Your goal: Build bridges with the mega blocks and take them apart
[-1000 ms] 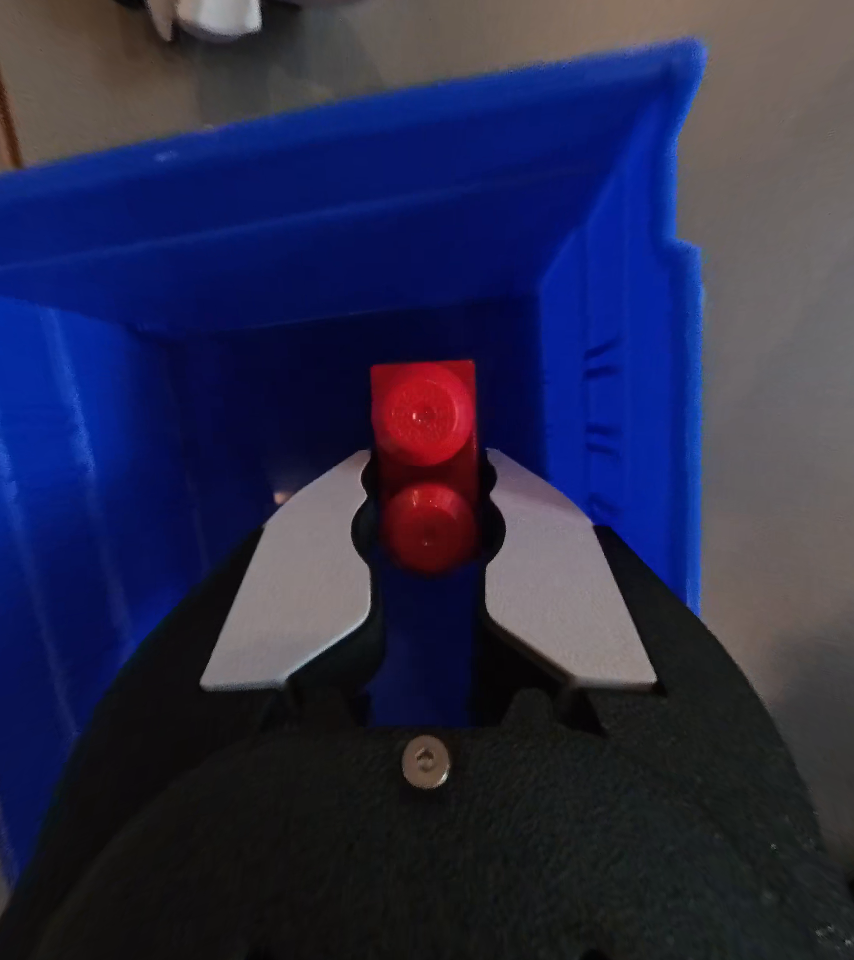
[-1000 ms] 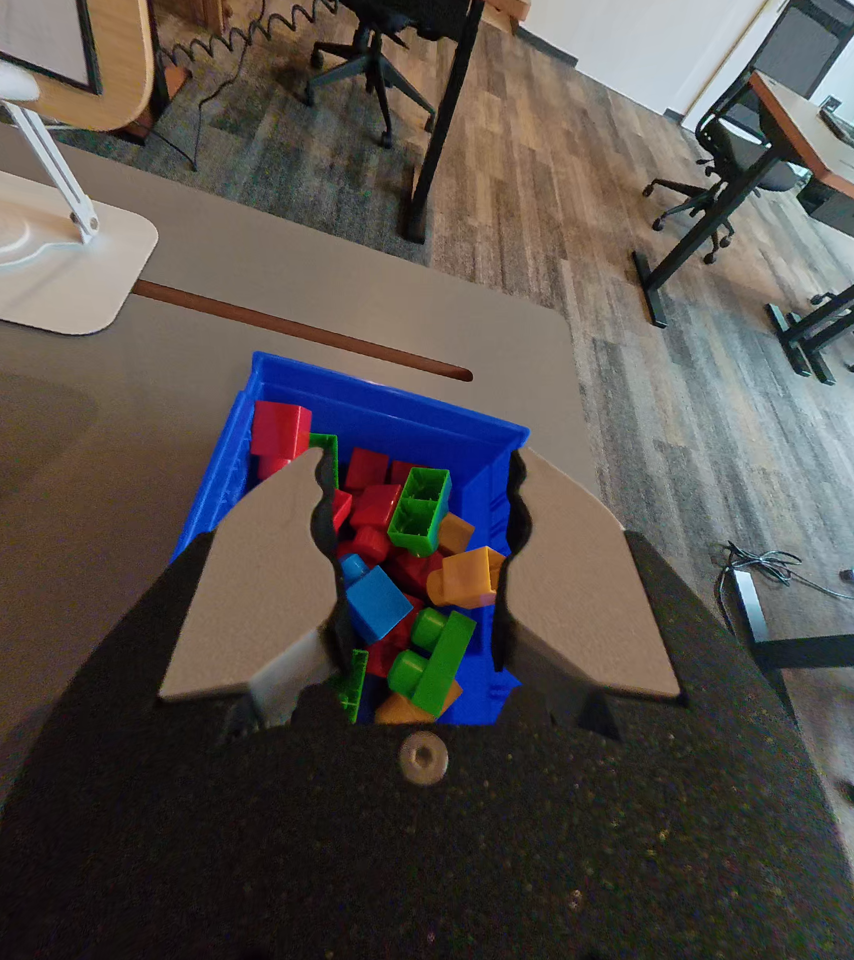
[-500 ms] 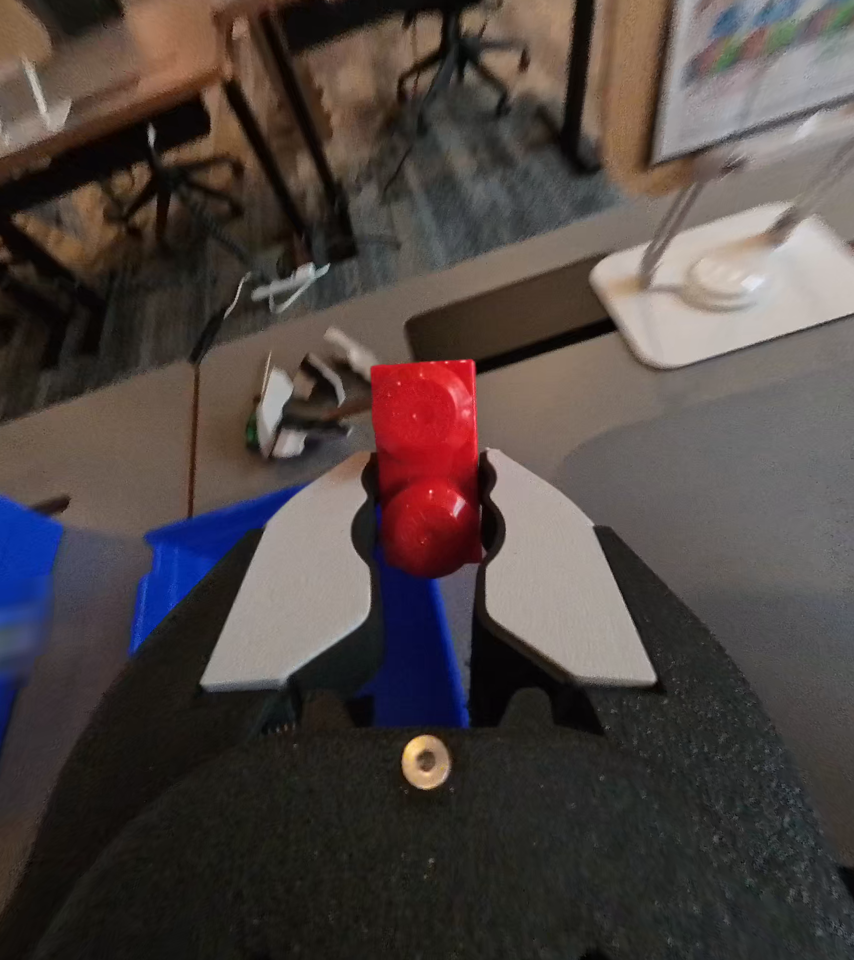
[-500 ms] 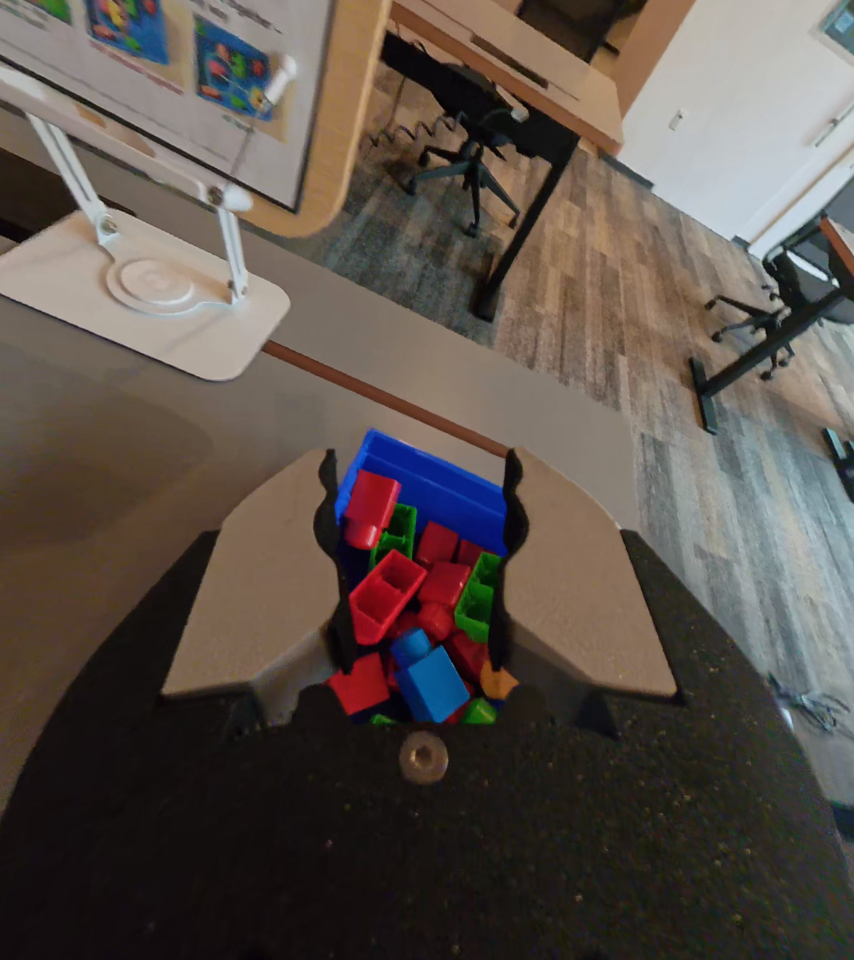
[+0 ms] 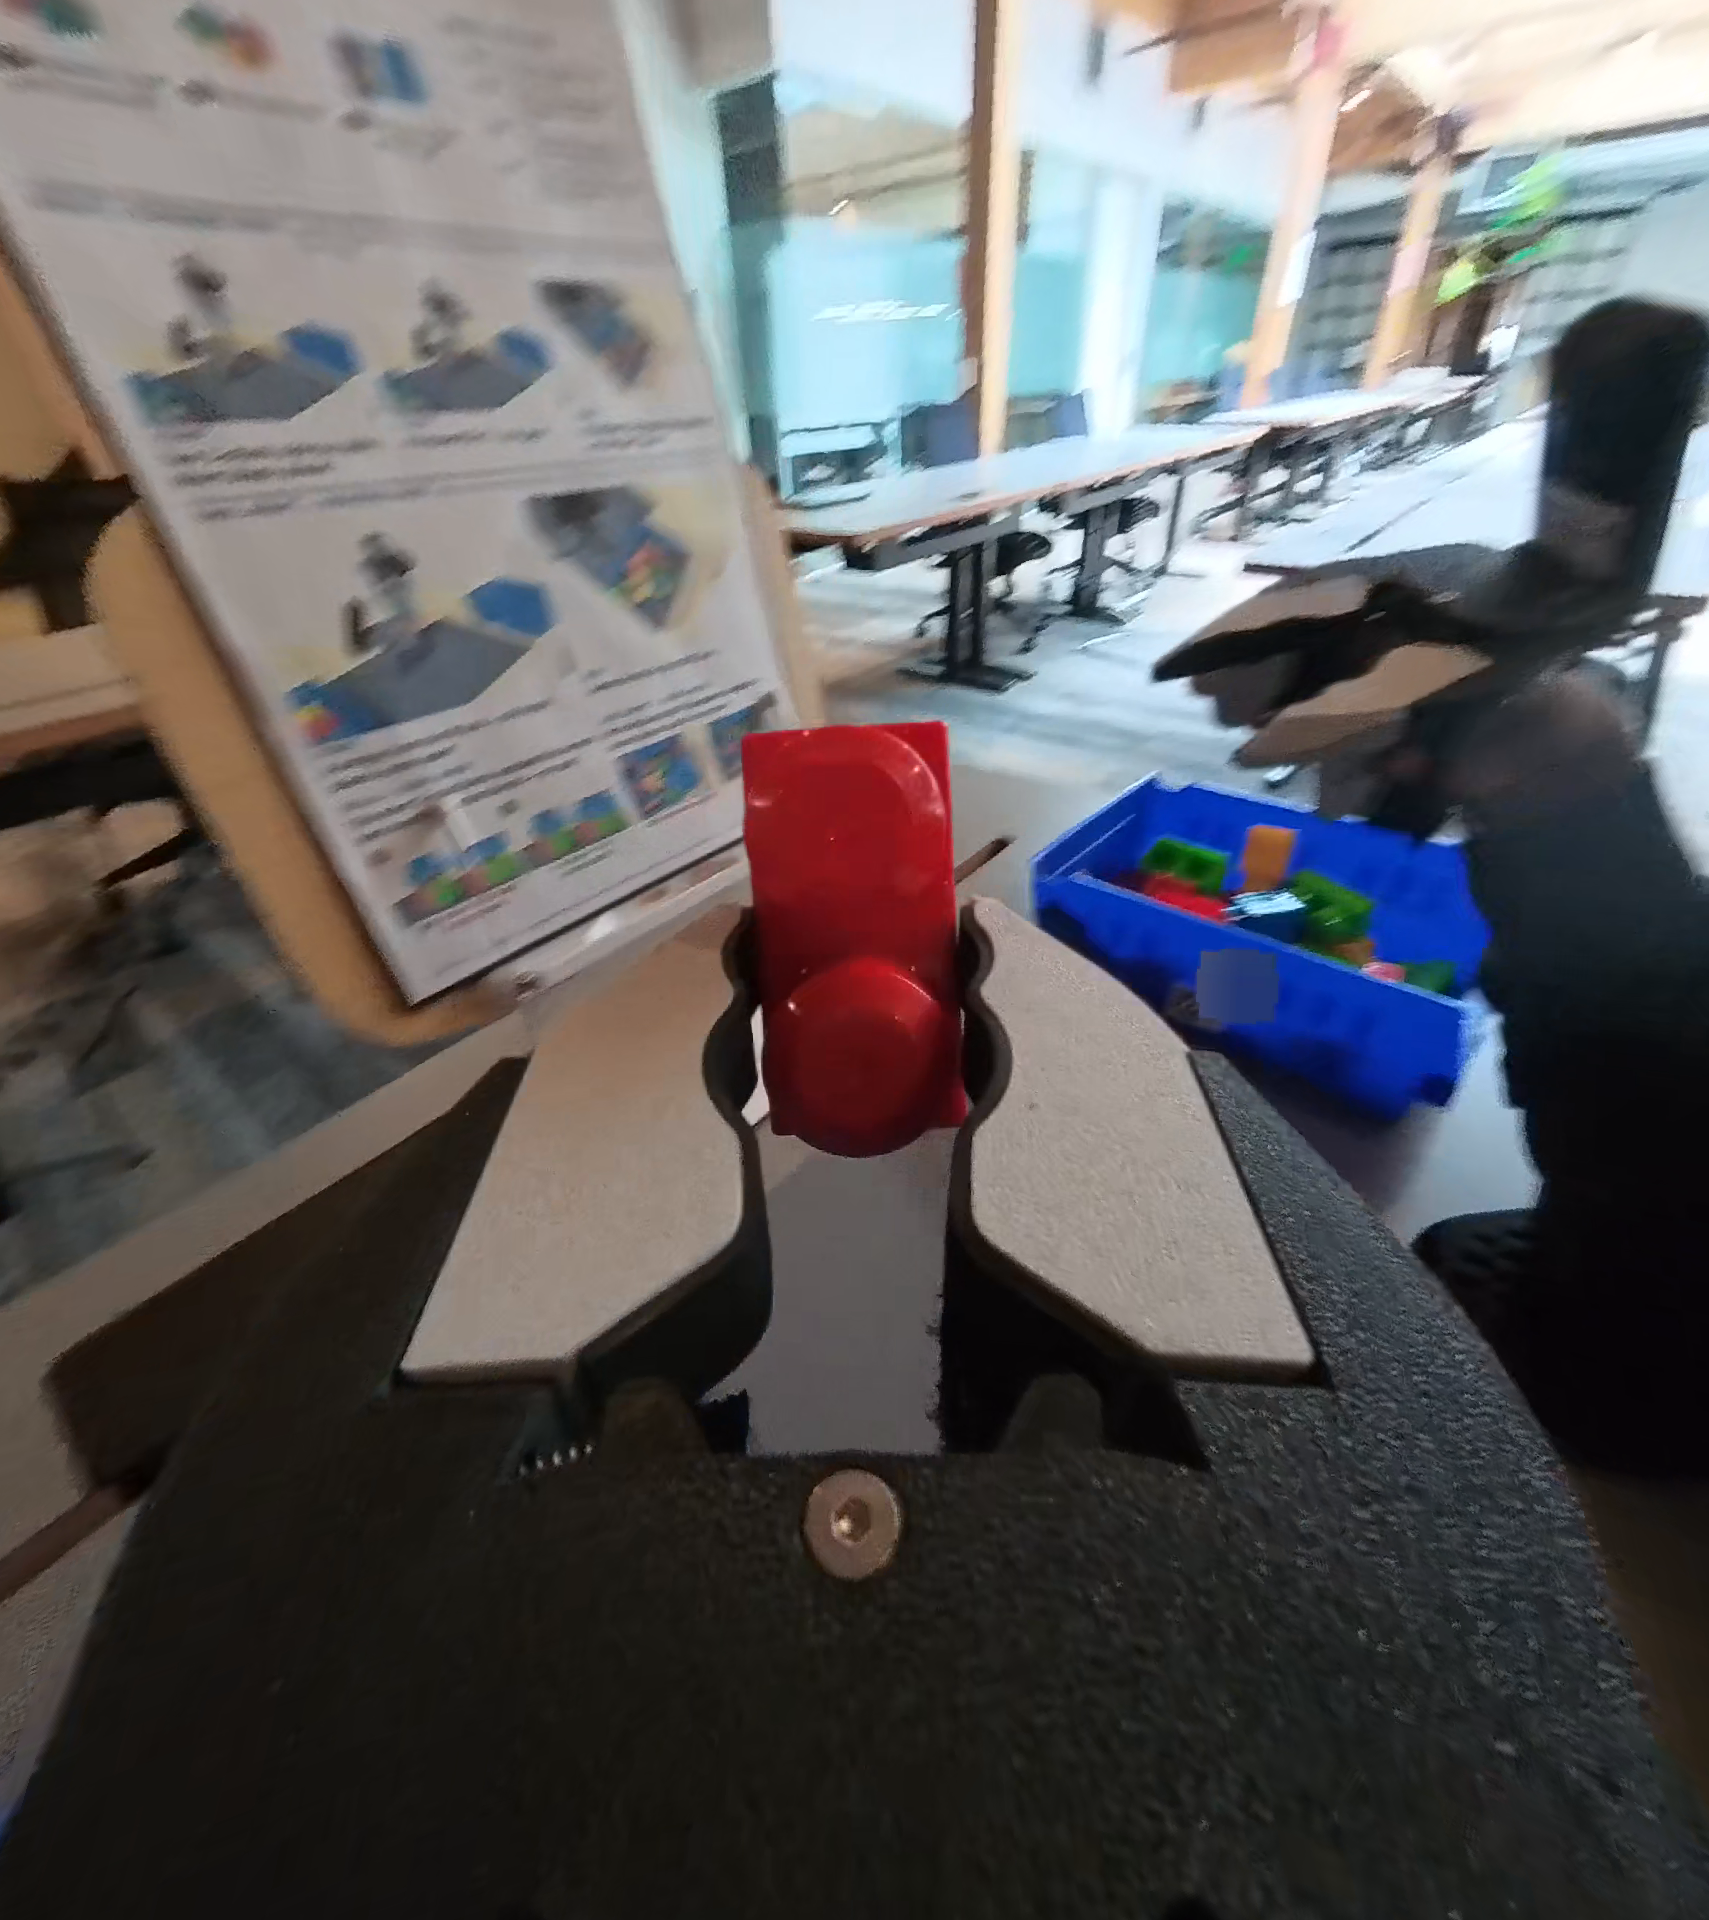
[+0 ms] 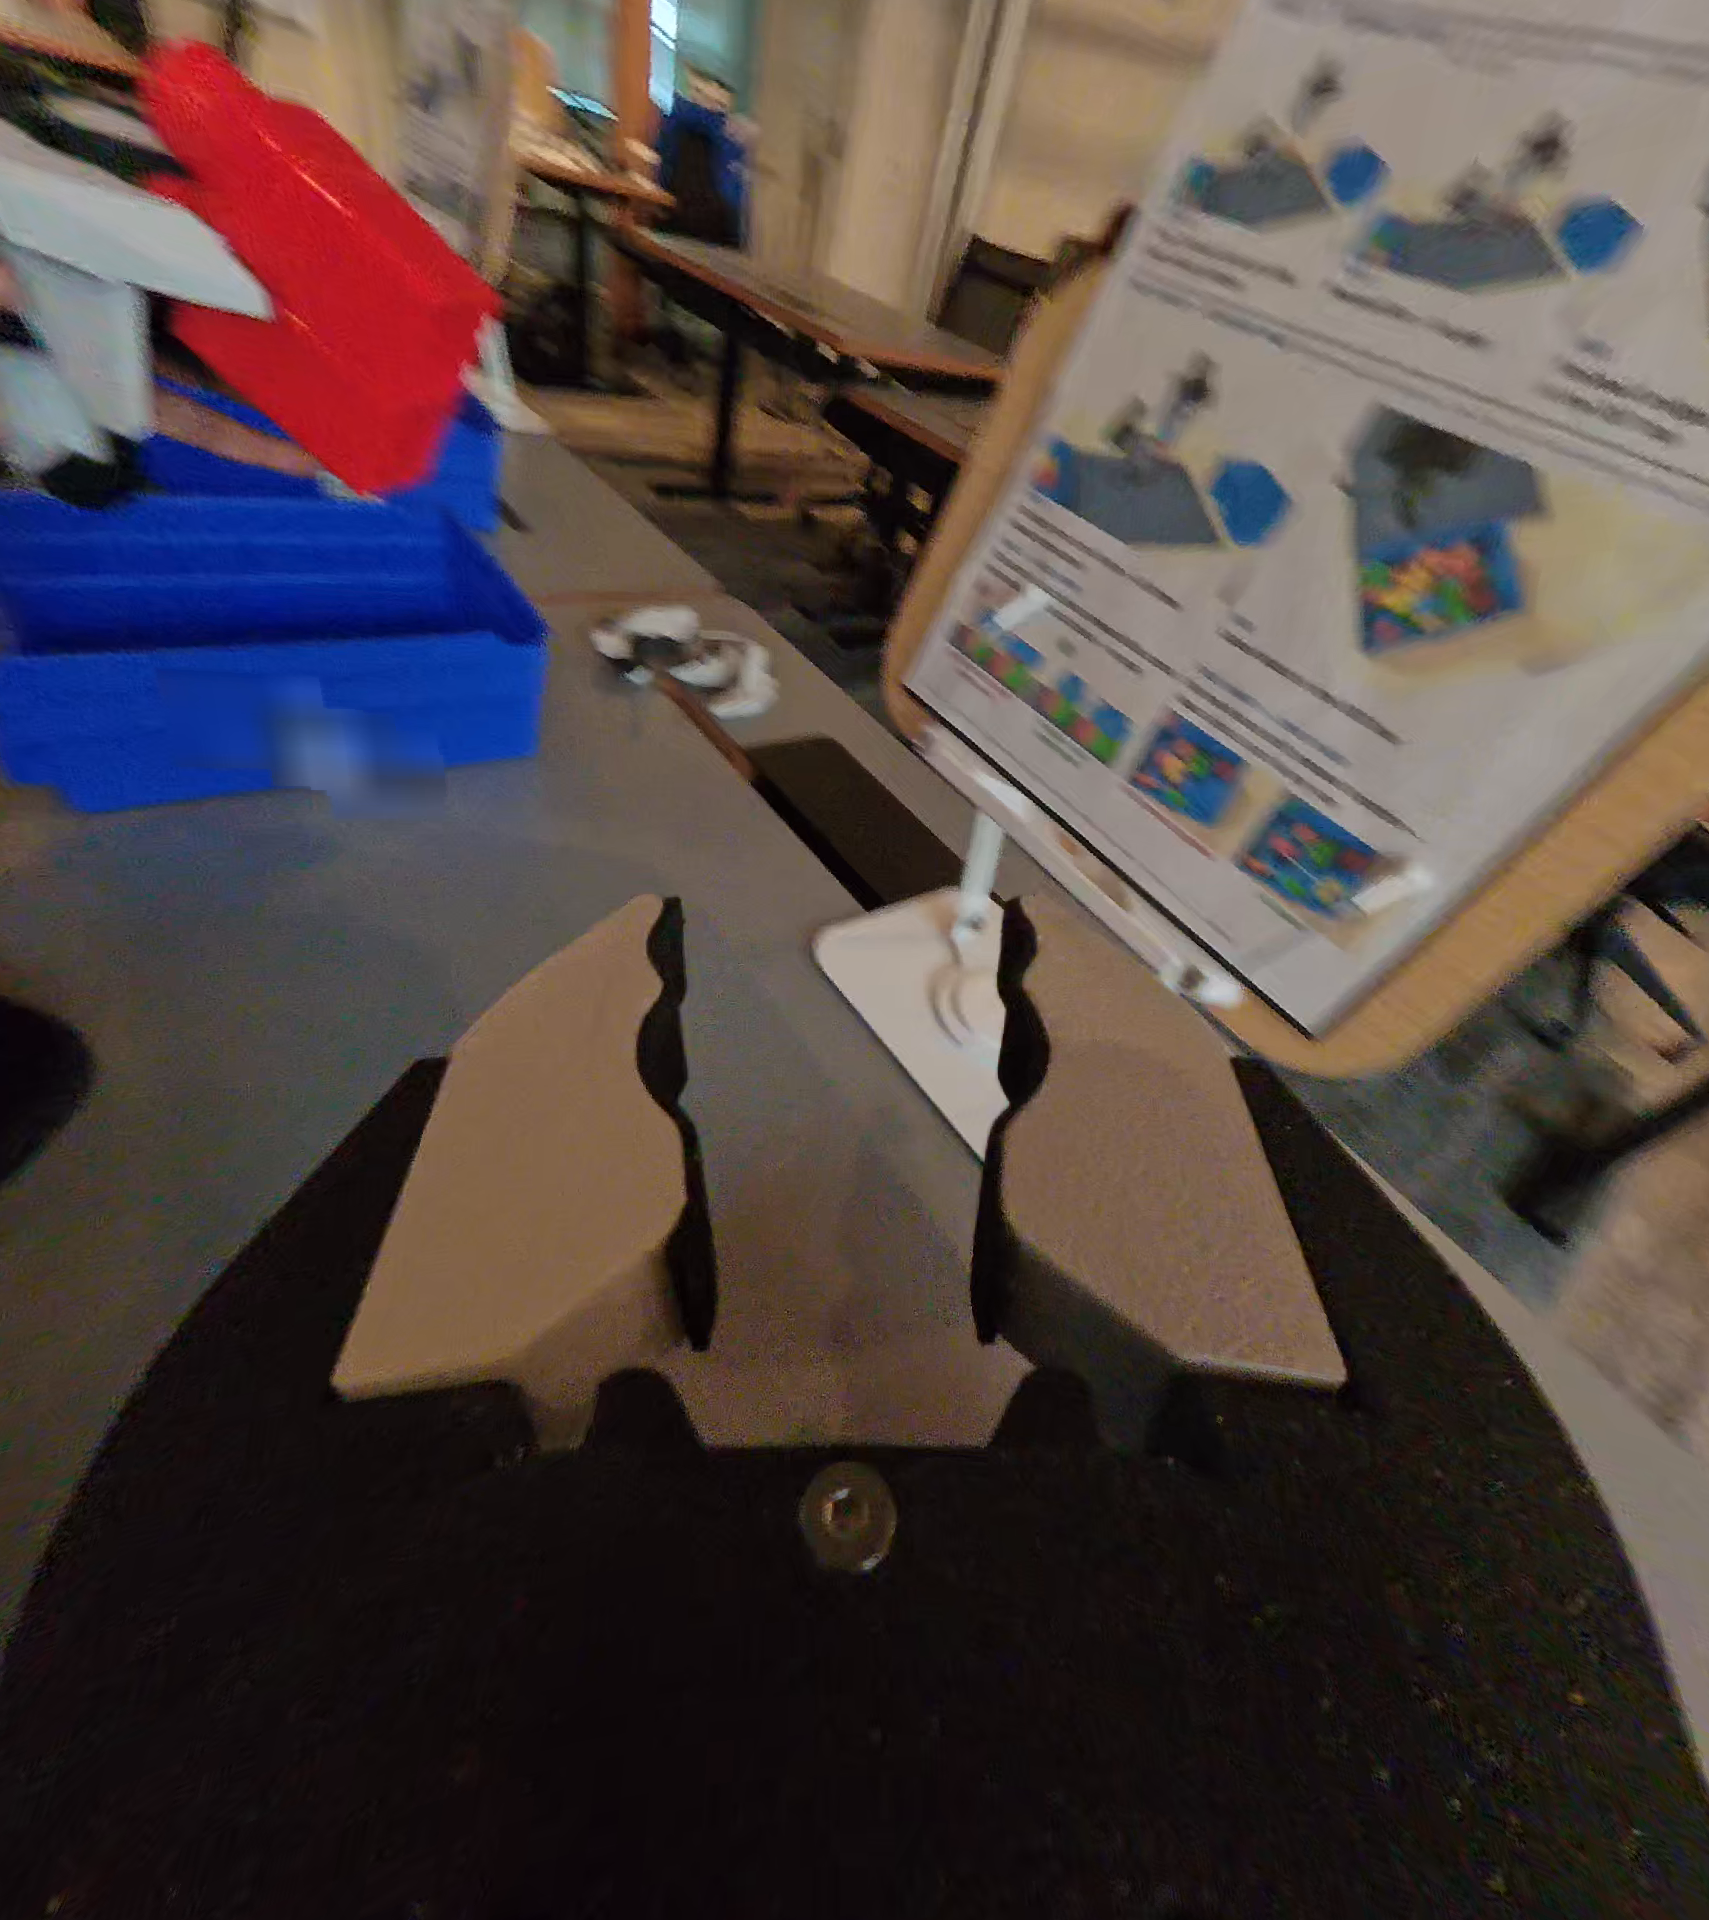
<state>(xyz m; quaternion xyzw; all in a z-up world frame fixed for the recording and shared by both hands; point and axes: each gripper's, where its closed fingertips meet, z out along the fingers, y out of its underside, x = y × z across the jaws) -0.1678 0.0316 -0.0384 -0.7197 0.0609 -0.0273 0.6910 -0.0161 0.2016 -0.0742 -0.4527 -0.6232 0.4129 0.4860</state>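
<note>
Left wrist view puts the left gripper (image 5: 855, 997) nearest, its jaws clamped on a red two-stud block (image 5: 850, 935) held studs toward the camera, above the grey tabletop (image 5: 310, 1132). Beyond the block, to its right, a blue bin (image 5: 1328, 1023) of mixed mega blocks (image 5: 1255, 894) sits on the tabletop, and the right gripper (image 5: 1234, 691) hovers above that bin. Right wrist view shows those jaws parted and empty. Behind the block, to its left, stands an instruction board (image 5: 393, 436) on a stand.
</note>
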